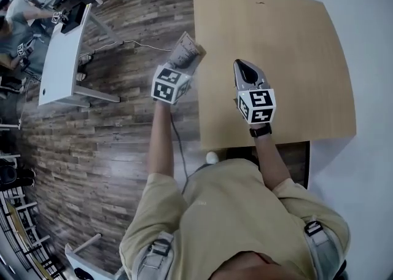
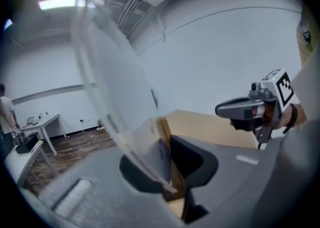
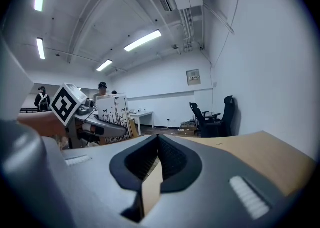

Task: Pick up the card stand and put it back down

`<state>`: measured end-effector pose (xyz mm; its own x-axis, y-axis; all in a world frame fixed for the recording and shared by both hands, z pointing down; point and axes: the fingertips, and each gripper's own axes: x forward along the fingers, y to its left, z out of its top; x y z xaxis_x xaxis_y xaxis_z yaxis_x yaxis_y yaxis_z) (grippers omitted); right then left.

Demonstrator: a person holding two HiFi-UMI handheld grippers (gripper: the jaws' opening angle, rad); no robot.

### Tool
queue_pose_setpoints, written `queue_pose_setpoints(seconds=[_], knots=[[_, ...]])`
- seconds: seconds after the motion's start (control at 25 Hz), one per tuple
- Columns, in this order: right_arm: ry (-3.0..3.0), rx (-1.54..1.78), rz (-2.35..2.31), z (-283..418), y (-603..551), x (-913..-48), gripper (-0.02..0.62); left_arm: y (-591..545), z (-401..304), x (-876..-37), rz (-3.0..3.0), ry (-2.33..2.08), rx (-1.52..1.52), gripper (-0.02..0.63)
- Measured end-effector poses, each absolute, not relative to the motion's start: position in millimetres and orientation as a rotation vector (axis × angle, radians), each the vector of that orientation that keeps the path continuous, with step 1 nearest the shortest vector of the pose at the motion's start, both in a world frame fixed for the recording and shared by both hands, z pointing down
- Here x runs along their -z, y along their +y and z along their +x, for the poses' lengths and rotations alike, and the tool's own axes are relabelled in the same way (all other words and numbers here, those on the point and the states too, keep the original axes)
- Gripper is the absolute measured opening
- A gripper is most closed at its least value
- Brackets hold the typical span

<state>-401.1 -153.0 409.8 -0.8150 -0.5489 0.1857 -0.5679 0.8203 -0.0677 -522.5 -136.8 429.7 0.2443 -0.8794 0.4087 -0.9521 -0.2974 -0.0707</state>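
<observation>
Left gripper [image 1: 189, 64]: your jaws pinch the card stand [image 1: 183, 46], with the pads closed on its clear sheet.
Right gripper [image 1: 242, 67]: your jaws are pressed together with nothing between them. It sits beside the left gripper, apart from it, over the table [image 1: 295, 58].
Card stand: it is held tilted in your left grip, off the tabletop, right at the table's left edge where the wood meets the floor [image 1: 110, 143]. A printed card shows inside it.
Table edges: the left edge runs under your left gripper, and the near edge lies close to your body.
Open room: a wide stretch of tabletop lies ahead and to the right of both grippers. The floor opens to your left, and a white desk [image 1: 61, 64] stands well apart.
</observation>
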Motion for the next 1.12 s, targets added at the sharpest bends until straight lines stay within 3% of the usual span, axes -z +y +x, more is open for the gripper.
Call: queue_pose_setpoints(seconds=[0.48, 1.12], knots=[[-2.962, -0.084, 0.904, -380.0, -80.7, -364.5, 0.005, -44.1, -494.1, -376.3, 2.133, -2.001, -0.279, 0.046], [-2.912, -0.044, 0.996, -353.2, -34.7, -377.4, 0.005, 29.4, -487.7, -374.4, 2.055, -2.373, -0.212, 0.046]])
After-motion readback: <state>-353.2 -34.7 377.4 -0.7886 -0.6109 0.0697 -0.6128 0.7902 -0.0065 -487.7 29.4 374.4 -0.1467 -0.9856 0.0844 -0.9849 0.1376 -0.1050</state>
